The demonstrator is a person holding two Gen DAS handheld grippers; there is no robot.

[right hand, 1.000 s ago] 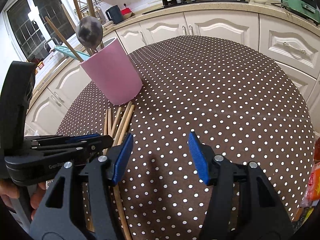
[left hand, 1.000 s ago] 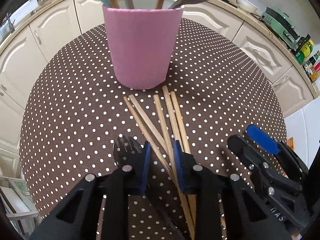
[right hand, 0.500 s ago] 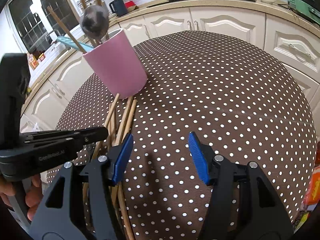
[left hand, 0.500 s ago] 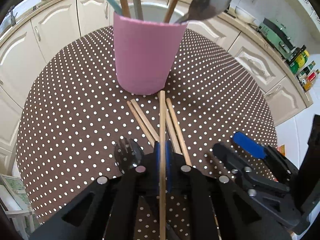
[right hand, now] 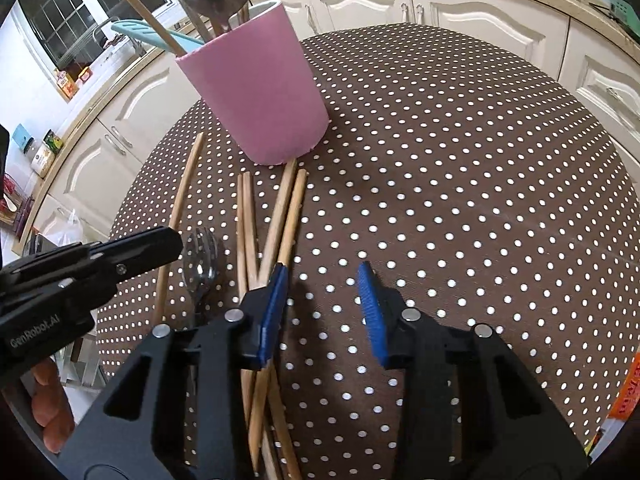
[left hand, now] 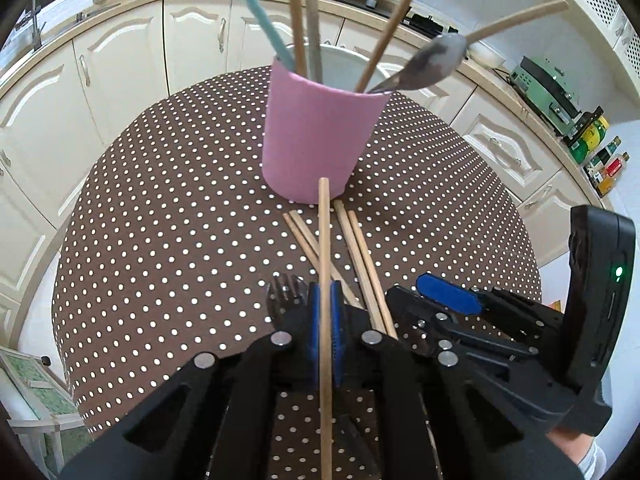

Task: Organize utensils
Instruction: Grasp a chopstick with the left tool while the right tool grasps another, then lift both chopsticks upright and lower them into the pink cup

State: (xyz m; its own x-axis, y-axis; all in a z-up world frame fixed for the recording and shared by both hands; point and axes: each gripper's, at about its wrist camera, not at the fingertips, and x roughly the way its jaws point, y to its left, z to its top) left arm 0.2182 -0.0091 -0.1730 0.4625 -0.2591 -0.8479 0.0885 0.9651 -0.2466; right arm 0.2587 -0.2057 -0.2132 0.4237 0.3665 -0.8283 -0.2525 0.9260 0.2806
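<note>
A pink cup (left hand: 320,140) (right hand: 256,96) stands on the dotted table and holds a spoon (left hand: 432,64), a teal utensil and wooden sticks. My left gripper (left hand: 325,320) (right hand: 120,256) is shut on one wooden chopstick (left hand: 325,240) (right hand: 182,208), which is raised off the cloth and points at the cup's base. Several more chopsticks (left hand: 358,240) (right hand: 288,208) lie in front of the cup, with a dark fork (left hand: 286,292) (right hand: 200,256) beside them. My right gripper (right hand: 323,312) (left hand: 448,300) hovers just right of those chopsticks. Its jaws are closing with nothing between them.
The round table (left hand: 160,220) (right hand: 480,160) carries a brown cloth with white dots, and its edge drops off all around. Cream kitchen cabinets (left hand: 120,64) ring it. Bottles (left hand: 600,160) stand on the counter at the right. A person's fingers (right hand: 48,400) grip the left tool.
My left gripper shut on one chopstick and lifted it off the cloth toward the cup. My right gripper came in beside the lying chopsticks and its jaws narrowed.
</note>
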